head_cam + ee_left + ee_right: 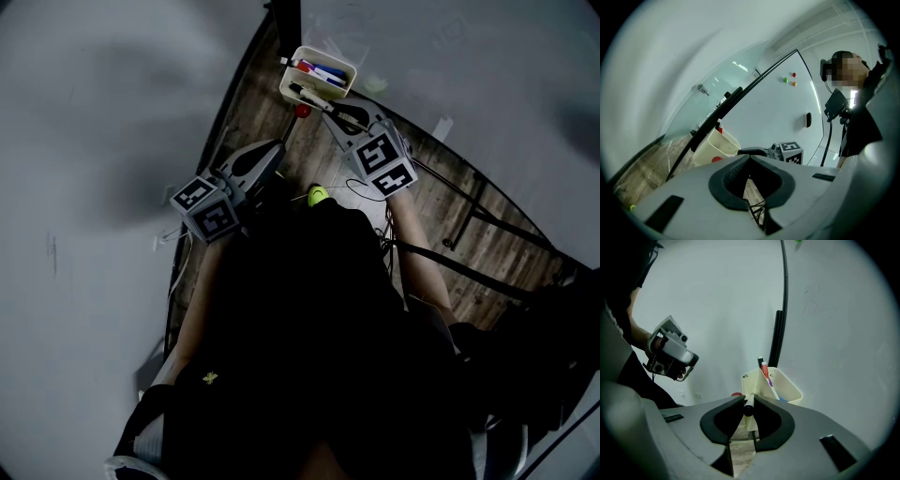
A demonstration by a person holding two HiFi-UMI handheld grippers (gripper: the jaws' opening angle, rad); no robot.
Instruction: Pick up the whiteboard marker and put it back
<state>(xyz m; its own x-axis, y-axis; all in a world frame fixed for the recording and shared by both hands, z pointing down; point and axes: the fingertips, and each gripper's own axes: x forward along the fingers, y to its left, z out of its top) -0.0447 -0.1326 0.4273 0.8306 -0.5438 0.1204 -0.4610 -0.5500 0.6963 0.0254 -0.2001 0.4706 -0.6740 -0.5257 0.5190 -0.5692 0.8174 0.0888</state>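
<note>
Here the right gripper (749, 401) has its jaws clamped on the whiteboard marker (748, 409). The black cap end faces the camera and the white barrel points away at the cream holder (790, 391). The marker sits just in front of the holder's near wall, by its left corner; whether the two touch is unclear. The holder carries other pens (768, 376), red, purple and blue, leaning upright. A red magnet (736, 394) shows just left of it. The left gripper (749, 158) is off to the side, apart from the holder, its jaws pressed together with nothing between them. A wooden floor (441, 211) lies below both.
</note>
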